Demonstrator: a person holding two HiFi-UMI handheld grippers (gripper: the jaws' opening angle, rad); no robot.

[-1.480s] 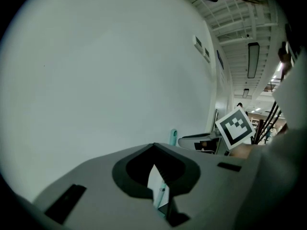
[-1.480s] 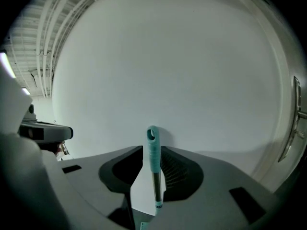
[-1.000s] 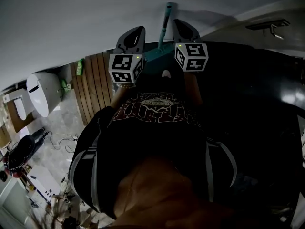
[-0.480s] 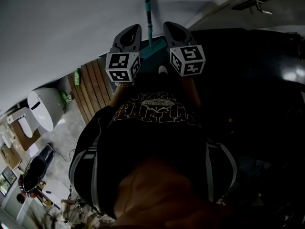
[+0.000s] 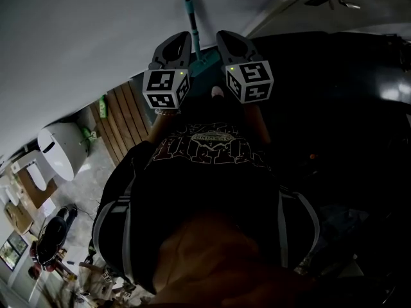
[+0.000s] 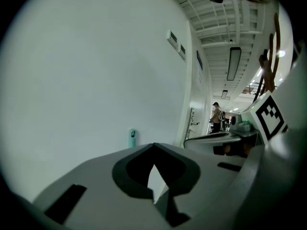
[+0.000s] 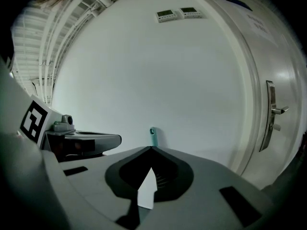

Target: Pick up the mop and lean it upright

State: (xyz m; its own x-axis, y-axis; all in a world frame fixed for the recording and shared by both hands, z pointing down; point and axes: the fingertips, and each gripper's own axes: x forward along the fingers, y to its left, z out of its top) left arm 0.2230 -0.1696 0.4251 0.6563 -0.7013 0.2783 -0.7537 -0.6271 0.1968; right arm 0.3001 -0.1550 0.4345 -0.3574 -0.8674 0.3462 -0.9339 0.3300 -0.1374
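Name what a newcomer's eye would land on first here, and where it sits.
A slim teal mop handle stands out against the white wall at the top of the head view. The left gripper and right gripper, each carrying a black-and-white marker cube, flank it, both shut and empty. A white rounded fixture sits at lower left beside brown wooden slats.

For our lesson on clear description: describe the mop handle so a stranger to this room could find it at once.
Start at the big plain white wall ahead of the person. Between the left gripper and the right gripper a thin pole rises before it: the mop handle. It is the only teal thing on that bare white stretch.
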